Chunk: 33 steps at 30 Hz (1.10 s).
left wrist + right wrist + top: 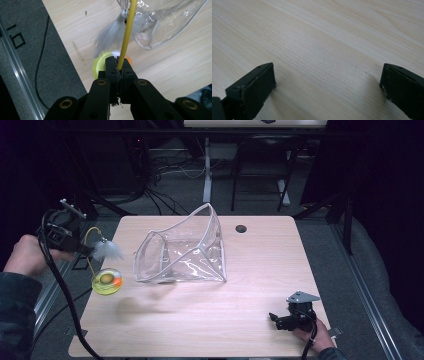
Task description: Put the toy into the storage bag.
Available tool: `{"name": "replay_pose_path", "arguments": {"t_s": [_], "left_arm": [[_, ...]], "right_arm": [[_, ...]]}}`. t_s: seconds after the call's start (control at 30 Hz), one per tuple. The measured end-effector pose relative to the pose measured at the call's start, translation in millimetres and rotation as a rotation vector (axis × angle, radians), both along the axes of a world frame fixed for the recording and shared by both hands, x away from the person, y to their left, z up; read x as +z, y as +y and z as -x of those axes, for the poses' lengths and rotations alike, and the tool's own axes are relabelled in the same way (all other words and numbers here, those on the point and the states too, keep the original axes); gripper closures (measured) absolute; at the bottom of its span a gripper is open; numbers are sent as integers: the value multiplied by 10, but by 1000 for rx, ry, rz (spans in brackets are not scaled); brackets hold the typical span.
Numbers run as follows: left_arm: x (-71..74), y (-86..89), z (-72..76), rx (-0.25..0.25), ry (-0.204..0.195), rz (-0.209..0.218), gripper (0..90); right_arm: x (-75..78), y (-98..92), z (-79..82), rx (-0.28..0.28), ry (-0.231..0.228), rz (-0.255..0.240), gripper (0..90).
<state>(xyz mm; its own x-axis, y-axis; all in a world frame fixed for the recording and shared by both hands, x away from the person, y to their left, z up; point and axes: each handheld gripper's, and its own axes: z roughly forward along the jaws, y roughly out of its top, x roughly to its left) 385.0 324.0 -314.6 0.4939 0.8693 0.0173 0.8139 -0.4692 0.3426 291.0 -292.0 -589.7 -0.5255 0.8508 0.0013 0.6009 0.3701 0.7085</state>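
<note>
You have one clear plastic pouch (182, 251), one feathered yellow toy (106, 270), two grippers and one tabletop (210, 320).

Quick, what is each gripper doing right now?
Left gripper: shut on the yellow wire of a feather toy.
Right gripper: open, holding nothing, low over the table.

Your yellow wand toy (127, 32), white feather tuft (106, 250) and round yellow-green base (107, 281), hangs at the table's left edge.
</note>
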Motion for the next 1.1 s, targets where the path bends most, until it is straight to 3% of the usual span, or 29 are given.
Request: {"name": "replay_pose_path", "arguments": {"t_s": [0.53, 0.77, 1.1], "left_arm": [[380, -110, -23, -16, -51, -21, 882], [615, -181, -29, -29, -77, -42, 881], [814, -241, -39, -39, -98, -47, 881]], "right_arm": [[0, -1, -1, 3, 1, -1, 0], [-2, 1, 1, 1, -1, -2, 0], [-1, 0, 0, 2, 0, -2, 0]]}}
